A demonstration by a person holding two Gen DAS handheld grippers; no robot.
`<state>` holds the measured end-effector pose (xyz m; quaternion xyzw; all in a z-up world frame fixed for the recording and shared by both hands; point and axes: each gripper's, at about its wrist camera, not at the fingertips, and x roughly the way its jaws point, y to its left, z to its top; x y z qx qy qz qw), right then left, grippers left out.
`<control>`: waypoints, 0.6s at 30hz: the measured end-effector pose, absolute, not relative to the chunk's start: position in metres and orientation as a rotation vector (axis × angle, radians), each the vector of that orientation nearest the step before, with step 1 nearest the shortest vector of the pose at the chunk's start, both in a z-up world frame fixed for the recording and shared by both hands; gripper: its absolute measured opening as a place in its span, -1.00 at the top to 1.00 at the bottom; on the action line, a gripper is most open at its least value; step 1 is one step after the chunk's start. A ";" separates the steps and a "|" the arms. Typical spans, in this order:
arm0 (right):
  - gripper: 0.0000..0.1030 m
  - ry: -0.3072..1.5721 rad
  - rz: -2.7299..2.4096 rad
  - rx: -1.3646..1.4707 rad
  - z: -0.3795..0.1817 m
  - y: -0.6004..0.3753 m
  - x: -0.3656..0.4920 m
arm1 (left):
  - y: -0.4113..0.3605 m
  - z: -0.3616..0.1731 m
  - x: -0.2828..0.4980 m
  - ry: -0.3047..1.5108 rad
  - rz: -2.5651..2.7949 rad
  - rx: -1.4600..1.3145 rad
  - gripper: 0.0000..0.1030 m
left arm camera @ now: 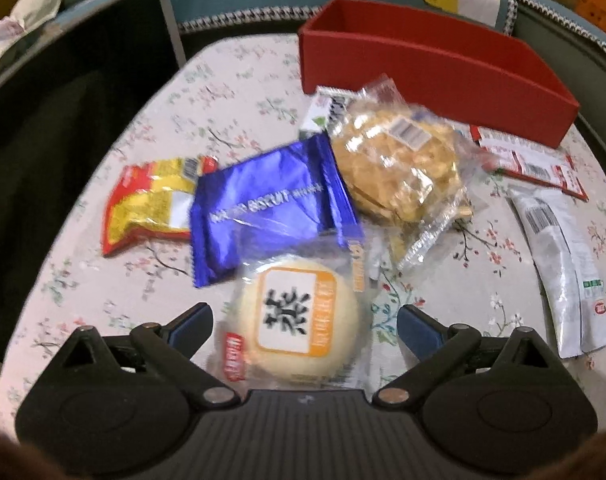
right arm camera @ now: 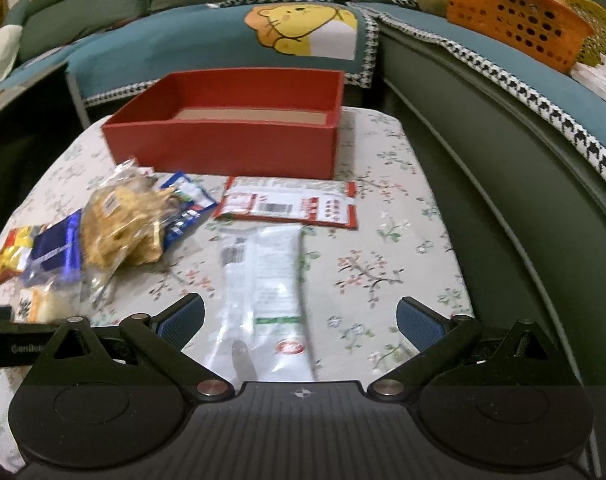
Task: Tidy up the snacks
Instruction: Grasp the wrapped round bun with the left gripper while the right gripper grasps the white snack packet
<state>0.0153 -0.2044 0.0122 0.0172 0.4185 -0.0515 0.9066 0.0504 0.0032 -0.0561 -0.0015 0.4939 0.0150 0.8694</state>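
An open red box (left arm camera: 431, 76) (right arm camera: 231, 140) stands at the far side of the floral table; what shows of its inside holds nothing. My left gripper (left arm camera: 305, 320) is open, its jaws on either side of a round pale bun in a clear wrapper (left arm camera: 299, 320). Behind the bun lie a blue biscuit packet (left arm camera: 263, 208), a red-yellow packet (left arm camera: 151, 200) and a clear bag of golden crackers (left arm camera: 399, 160) (right arm camera: 119, 220). My right gripper (right arm camera: 301, 320) is open, astride a long white-grey packet (right arm camera: 267, 284) (left arm camera: 559, 264). A red-white flat packet (right arm camera: 291, 204) (left arm camera: 531, 160) lies before the box.
The floral tablecloth (right arm camera: 383, 264) covers a small table with rounded edges. A teal sofa with a bear cushion (right arm camera: 303, 32) stands behind it. An orange basket (right arm camera: 515, 20) sits on the sofa at the right. A dark drop lies left of the table (left arm camera: 43, 160).
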 end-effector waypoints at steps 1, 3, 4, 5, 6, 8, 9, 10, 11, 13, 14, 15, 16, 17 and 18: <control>-1.00 0.865 -0.119 0.041 0.012 -0.209 0.017 | 0.003 -0.059 0.052 1.050 0.022 -0.012 -1.00; -1.00 0.875 -0.142 0.063 0.010 -0.218 0.021 | 0.003 -0.061 0.053 1.065 0.016 -0.028 -1.00; -1.00 0.883 -0.153 0.076 0.009 -0.222 0.023 | 0.004 -0.060 0.052 1.063 0.015 -0.030 -1.00; -1.00 0.891 -0.163 0.088 0.007 -0.226 0.025 | 0.005 -0.058 0.052 1.062 0.013 -0.032 -1.00; -1.00 0.901 -0.172 0.099 0.005 -0.228 0.027 | 0.005 -0.057 0.051 1.060 0.013 -0.037 -1.00; -1.00 0.928 -0.169 0.125 -0.001 -0.229 0.033 | 0.008 -0.054 0.051 1.057 0.015 -0.052 -0.88; -1.00 0.944 -0.158 0.134 -0.004 -0.227 0.036 | 0.009 -0.053 0.050 1.055 0.013 -0.058 -0.83; -1.00 0.956 -0.144 0.136 -0.006 -0.224 0.041 | 0.010 -0.053 0.050 1.057 0.007 -0.067 -0.80; -1.00 0.963 -0.131 0.125 -0.008 -0.219 0.046 | 0.011 -0.052 0.050 1.057 0.001 -0.076 -0.74; -1.00 0.963 -0.112 0.081 -0.010 -0.208 0.055 | 0.012 -0.052 0.050 1.060 -0.012 -0.086 -0.72; -0.99 0.968 -0.101 0.061 -0.012 -0.204 0.059 | 0.012 -0.052 0.049 1.059 -0.015 -0.083 -0.72; -0.97 0.979 -0.091 0.045 -0.015 -0.199 0.064 | 0.012 -0.052 0.049 1.057 -0.018 -0.080 -0.72; -0.96 0.992 -0.078 0.033 -0.017 -0.195 0.068 | 0.012 -0.052 0.048 1.057 -0.021 -0.076 -0.72; -0.95 1.008 -0.063 0.021 -0.020 -0.191 0.071 | 0.011 -0.052 0.048 1.058 -0.027 -0.071 -0.72; -0.94 1.023 -0.052 0.005 -0.023 -0.187 0.074 | 0.011 -0.053 0.048 1.056 -0.028 -0.067 -0.76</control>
